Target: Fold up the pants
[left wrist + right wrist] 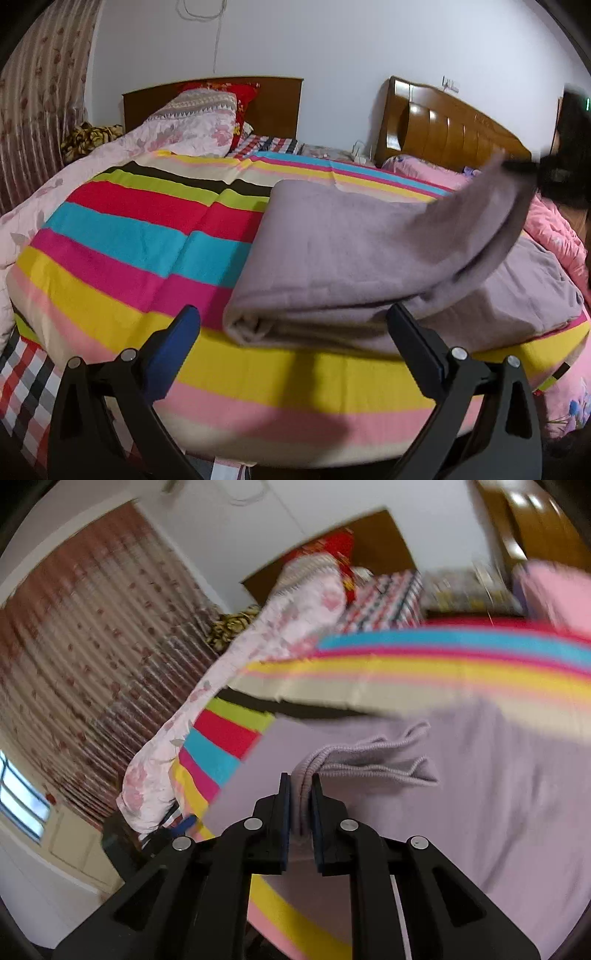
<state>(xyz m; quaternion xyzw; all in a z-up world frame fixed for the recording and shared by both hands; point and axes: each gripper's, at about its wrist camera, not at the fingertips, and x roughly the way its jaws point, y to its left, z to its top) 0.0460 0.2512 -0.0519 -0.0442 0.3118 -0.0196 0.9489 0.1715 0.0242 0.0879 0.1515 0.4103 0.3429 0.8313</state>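
A: Left gripper (293, 314) first. Jaws?

B: Wide apart, nothing between them. Blue-padded left finger over the striped bedsheet (122, 236), right finger's tip just at the near folded edge of the mauve pants (332, 251); can't tell if it touches. It points low and level along the bed toward the headboards.

A: Pants location?

B: On the striped bedsheet, right half of the left wrist view. Lower part lies flat with a rolled fold at the near edge; one part is lifted up and to the right, blurred, to where a dark gripper shape holds it at the frame's edge.

A: Right gripper (301, 786)?

B: Jaws nearly together, clamped on the ribbed cuffs (354, 760) of the pants. Cuff layers bunch between the pads and fan out to the right past the tips. It's above the rest of the pants (461, 830), angled down at the bed, view tilted and blurred.

A: Background, left to right?

B: Patterned curtain (33, 122), pink floral quilt (122, 147) bunched along the bed's left side, red pillow (240, 96) against the dark headboard (273, 103), then a glossy wooden headboard (443, 129) with a pink quilt (554, 229) below it. Checked sheet (26, 376) at lower left.
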